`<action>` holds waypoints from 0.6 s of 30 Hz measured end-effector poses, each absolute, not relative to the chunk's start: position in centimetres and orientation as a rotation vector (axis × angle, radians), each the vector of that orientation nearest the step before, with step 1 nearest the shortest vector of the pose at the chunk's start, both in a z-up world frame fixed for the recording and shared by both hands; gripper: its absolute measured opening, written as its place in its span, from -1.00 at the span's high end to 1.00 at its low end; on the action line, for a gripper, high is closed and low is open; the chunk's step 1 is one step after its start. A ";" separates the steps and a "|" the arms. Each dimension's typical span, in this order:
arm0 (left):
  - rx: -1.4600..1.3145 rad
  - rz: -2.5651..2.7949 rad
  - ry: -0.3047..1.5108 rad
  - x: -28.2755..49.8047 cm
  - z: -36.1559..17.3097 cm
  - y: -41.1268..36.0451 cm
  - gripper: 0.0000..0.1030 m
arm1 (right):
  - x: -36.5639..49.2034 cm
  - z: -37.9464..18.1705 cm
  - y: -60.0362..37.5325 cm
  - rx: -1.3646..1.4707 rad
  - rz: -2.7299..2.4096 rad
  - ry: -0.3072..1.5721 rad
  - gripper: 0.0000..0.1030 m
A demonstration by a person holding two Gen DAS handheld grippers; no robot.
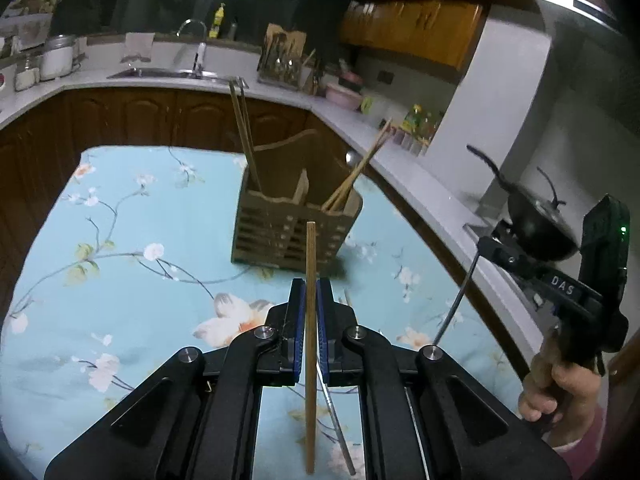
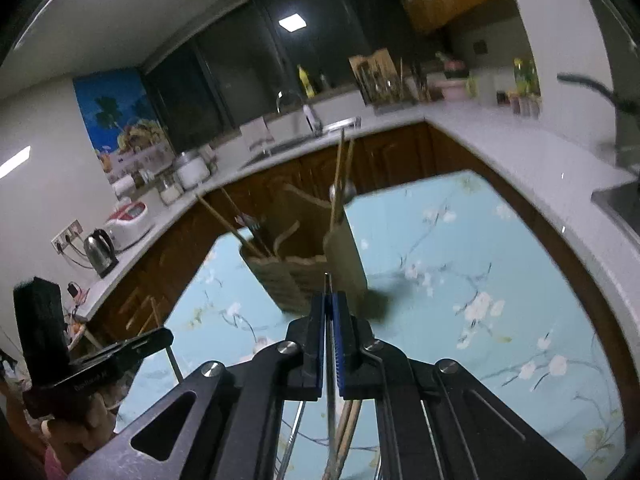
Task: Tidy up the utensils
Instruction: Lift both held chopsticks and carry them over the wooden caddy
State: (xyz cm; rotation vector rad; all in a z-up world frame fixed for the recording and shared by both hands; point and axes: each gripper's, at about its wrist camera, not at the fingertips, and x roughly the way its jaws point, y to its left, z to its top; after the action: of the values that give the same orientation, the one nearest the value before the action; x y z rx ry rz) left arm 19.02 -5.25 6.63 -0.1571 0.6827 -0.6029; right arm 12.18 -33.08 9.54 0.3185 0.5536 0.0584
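A wooden slatted utensil holder stands on the blue floral cloth, with chopsticks leaning in its left and right compartments. It also shows in the right wrist view. My left gripper is shut on a wooden chopstick, held upright just in front of the holder. My right gripper is shut on a thin metal utensil whose tip pokes out just above the pads, close to the holder. The right gripper also shows in the left wrist view, holding the metal rod.
More utensils lie on the cloth below my grippers. A white counter with wooden cabinets wraps around the back and right. A black wok sits at right, a sink at the back.
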 end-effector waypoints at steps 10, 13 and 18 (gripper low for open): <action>-0.207 -0.576 0.609 19.4 8.8 -3.8 0.91 | 12.3 12.3 -33.1 0.311 0.066 0.477 0.92; -0.217 -0.570 0.598 19.6 9.2 -3.6 0.91 | 12.5 12.6 -32.9 0.308 0.067 0.469 0.92; -0.231 -0.557 0.551 20.1 10.7 -3.2 0.91 | 12.8 13.4 -33.0 0.301 0.066 0.450 0.92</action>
State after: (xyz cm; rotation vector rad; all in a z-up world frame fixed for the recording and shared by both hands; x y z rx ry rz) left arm 20.10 -3.16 10.69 -0.2307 0.5510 -0.5566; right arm 12.79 -33.00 13.38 0.3011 0.4502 0.0662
